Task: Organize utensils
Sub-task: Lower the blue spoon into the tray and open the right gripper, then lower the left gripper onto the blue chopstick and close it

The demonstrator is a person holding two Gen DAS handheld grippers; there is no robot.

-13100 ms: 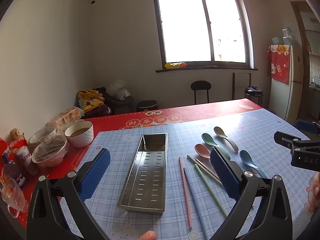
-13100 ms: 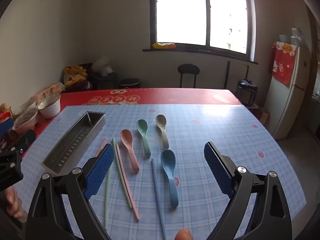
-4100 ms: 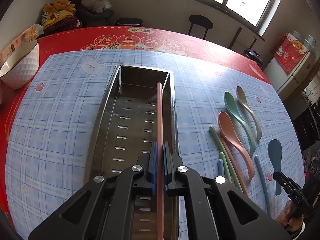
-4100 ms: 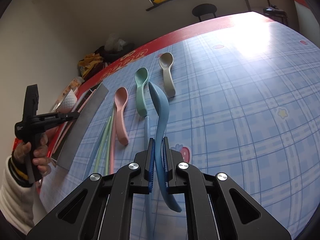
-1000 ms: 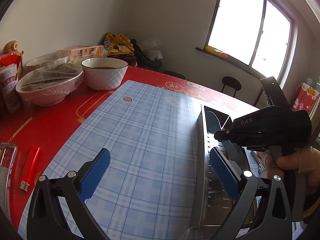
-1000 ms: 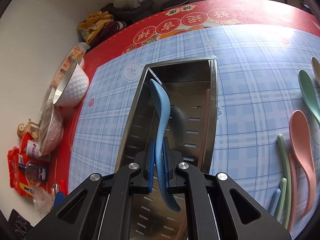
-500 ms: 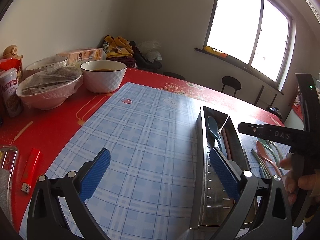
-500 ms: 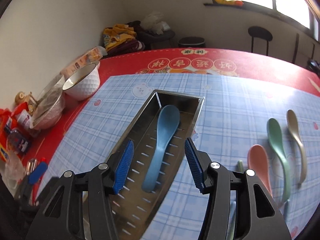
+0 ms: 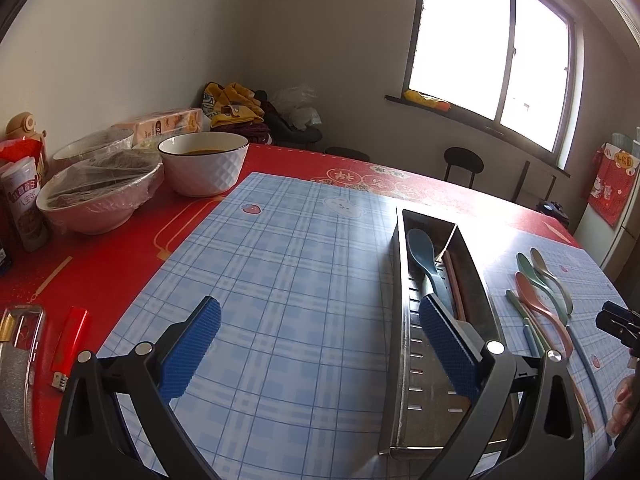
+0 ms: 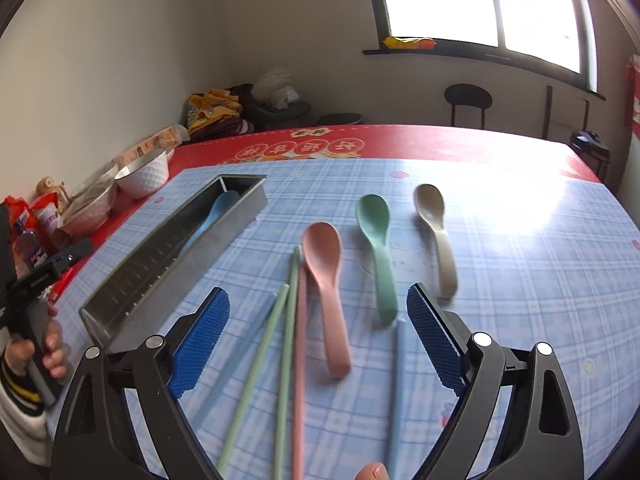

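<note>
- My job is to put the spoons and sticks away, and I think I am only a little way in.
- Done so far: the metal tray holds one blue spoon and one pink chopstick, side by side.
- Left on the checked mat, I count three spoons: a pink spoon, a green spoon and a grey spoon.
- I also count five sticks on the mat: two green chopsticks, one pink stick and two blue sticks. They blur a bit, so I may be off by one.
- So two things are away and about eight wait.
- My right gripper is spread wide and holds nothing. The spoons sit at its 12 o'clock, the tray at its 10 o'clock.
- My left gripper is also spread wide with nothing in it. The tray is at its 2 o'clock, just by its right finger.
- Far off at 10 o'clock from the left gripper sit three bowls. They are not part of my job.
</note>
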